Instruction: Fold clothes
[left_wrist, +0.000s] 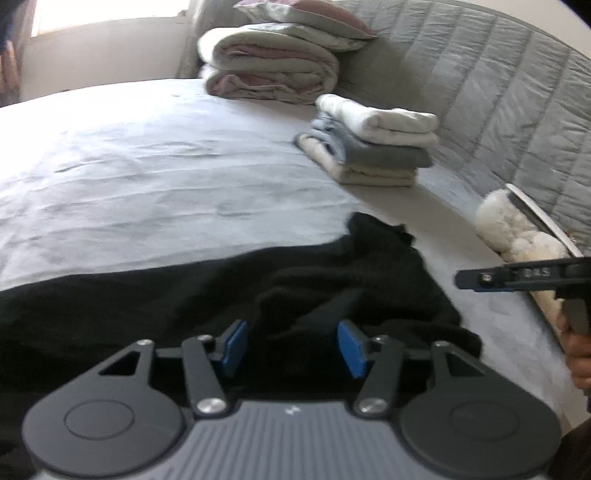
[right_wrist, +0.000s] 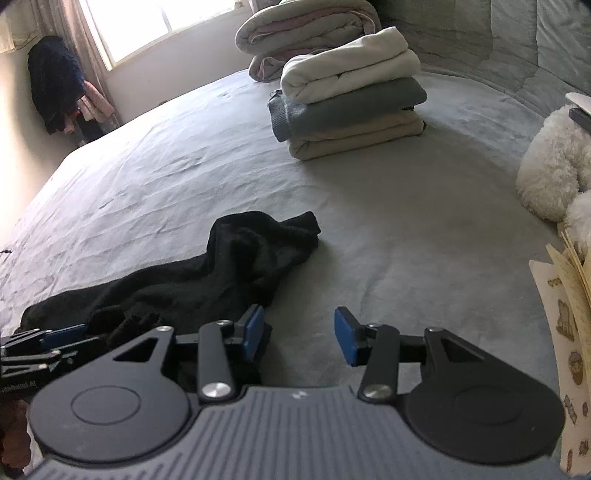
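Right now, from the left wrist, the left tongs (left_wrist: 291, 345) stand partly open, right over the black garment (left_wrist: 221, 295) and not pinching it. It lies crumpled on the bed (left_wrist: 147, 166), stretching from lower left up to the middle right.

From the right wrist, the right tongs (right_wrist: 299, 341) are partly open over bare sheet. The garment lies to their left, so the left tongs are nearer.
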